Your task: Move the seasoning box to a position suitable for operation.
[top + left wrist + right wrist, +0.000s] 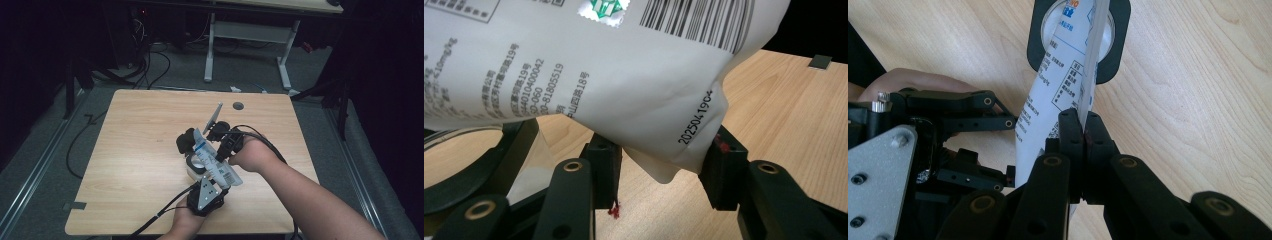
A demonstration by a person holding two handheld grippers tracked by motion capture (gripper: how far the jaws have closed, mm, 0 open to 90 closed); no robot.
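Our left gripper (pixel 212 184) clamps the bottom corner of the white printed pouch (pixel 216 162), which we hold tilted above the clear container with the black rim (pixel 194 161) at mid-table. To its right, our right gripper (pixel 218 131) pinches the pouch's edge flat. We should keep the pouch centred over the opening and tip it slowly.

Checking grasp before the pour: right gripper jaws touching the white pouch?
Touching. The right gripper view shows the right gripper with its jaws pinched shut on the edge of the white pouch, no gap between them.
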